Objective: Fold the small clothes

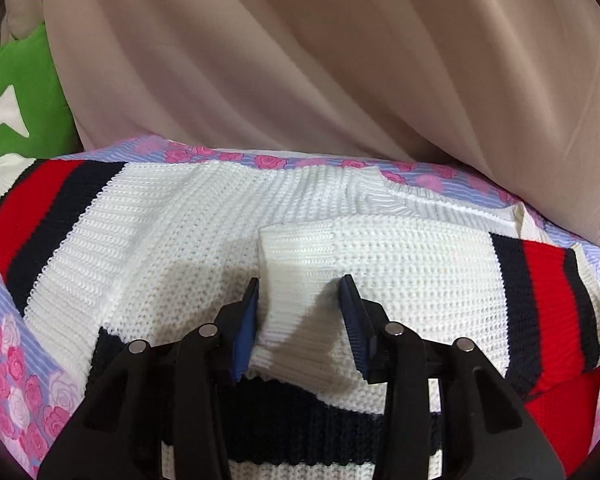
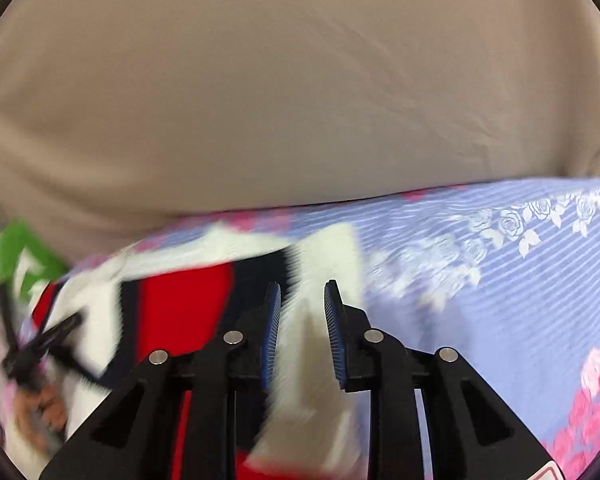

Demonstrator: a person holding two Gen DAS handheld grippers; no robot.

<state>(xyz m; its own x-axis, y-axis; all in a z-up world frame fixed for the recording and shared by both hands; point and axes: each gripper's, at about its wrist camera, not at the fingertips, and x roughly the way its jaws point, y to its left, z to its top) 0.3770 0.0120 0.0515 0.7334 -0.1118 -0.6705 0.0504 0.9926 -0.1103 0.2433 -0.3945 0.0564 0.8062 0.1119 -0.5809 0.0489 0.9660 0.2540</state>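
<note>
A white knit sweater (image 1: 204,248) with red and navy stripes lies on a floral bedsheet (image 1: 4,360). One sleeve is folded across its body from the right. My left gripper (image 1: 300,300) straddles that sleeve's ribbed cuff (image 1: 296,256), and both blue pads sit against the bunched fabric. In the blurred right wrist view, my right gripper (image 2: 302,300) is shut on a white strip of the sweater (image 2: 300,344), with red and navy knit (image 2: 180,312) to its left.
A beige cloth (image 1: 300,60) rises behind the sheet in both views. A green cushion (image 1: 24,76) sits at the far left. The blue-striped sheet with roses (image 2: 500,280) stretches bare to the right. A person's hand (image 2: 40,408) shows blurred at lower left.
</note>
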